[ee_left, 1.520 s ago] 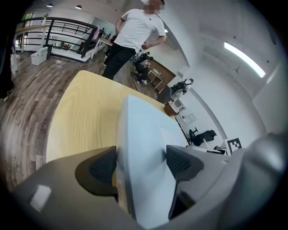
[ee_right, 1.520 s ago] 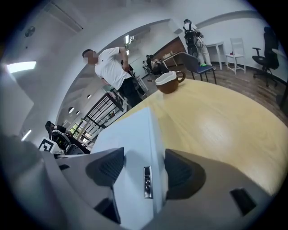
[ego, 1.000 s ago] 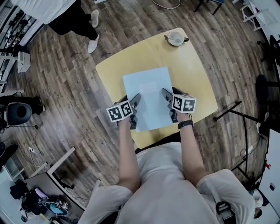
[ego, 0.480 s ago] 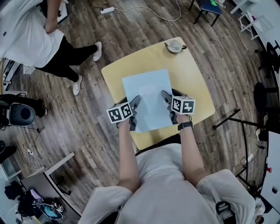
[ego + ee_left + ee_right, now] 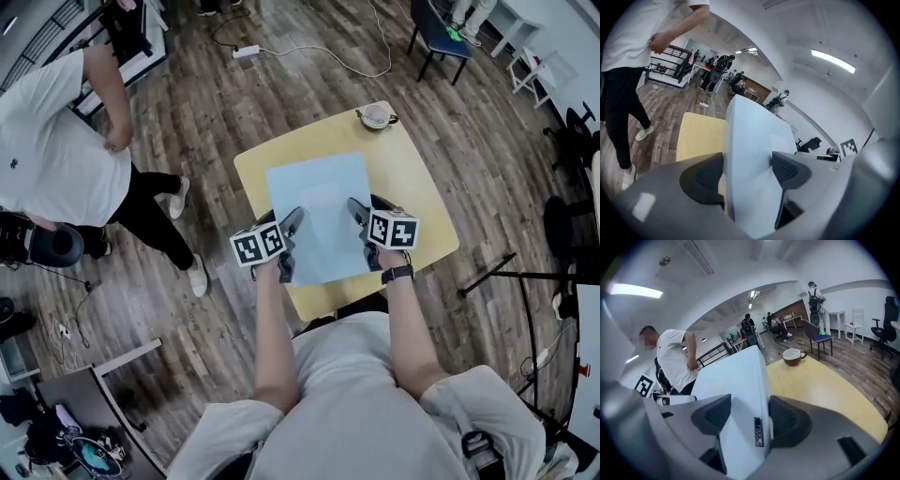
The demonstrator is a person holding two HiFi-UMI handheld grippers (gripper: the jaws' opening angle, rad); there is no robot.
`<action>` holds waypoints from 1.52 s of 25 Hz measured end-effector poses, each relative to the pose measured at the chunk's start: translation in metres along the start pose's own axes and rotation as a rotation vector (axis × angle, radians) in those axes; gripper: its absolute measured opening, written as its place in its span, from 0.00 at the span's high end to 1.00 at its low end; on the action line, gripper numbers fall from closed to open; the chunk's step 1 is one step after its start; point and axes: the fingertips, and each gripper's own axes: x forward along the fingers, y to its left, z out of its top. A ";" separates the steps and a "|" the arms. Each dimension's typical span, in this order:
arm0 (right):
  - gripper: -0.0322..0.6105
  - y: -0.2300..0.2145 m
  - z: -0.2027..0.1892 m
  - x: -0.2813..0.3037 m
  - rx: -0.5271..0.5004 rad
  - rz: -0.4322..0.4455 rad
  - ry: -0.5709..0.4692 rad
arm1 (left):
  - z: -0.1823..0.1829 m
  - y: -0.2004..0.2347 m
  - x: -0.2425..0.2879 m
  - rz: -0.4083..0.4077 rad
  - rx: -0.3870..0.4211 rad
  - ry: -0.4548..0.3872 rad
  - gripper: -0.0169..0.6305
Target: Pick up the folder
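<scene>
A light blue folder lies over the middle of the yellow table. My left gripper is shut on its left edge near the front corner, and my right gripper is shut on its right edge. In the left gripper view the folder runs between the pads of my left gripper, with its near part off the tabletop. In the right gripper view the folder fills the gap of my right gripper.
A cup stands at the table's far corner, also seen as the cup in the right gripper view. A person stands on the wood floor at the left. A chair and a power strip lie beyond the table.
The person at the left has walked further into view, alongside the table. Both grippers keep their hold on the folder's edges; the head view has shifted.
</scene>
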 end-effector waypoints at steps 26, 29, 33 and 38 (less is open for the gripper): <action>0.53 0.069 0.094 -0.112 -0.146 0.040 -0.324 | 0.084 -0.092 -0.097 -0.058 0.251 -0.232 0.45; 0.53 0.075 0.102 -0.127 -0.167 0.040 -0.355 | 0.091 -0.104 -0.108 -0.071 0.273 -0.258 0.45; 0.53 0.083 0.114 -0.145 -0.184 0.050 -0.412 | 0.101 -0.119 -0.123 -0.099 0.282 -0.296 0.45; 0.53 0.097 0.139 -0.172 -0.223 0.054 -0.503 | 0.126 -0.143 -0.144 -0.119 0.332 -0.372 0.45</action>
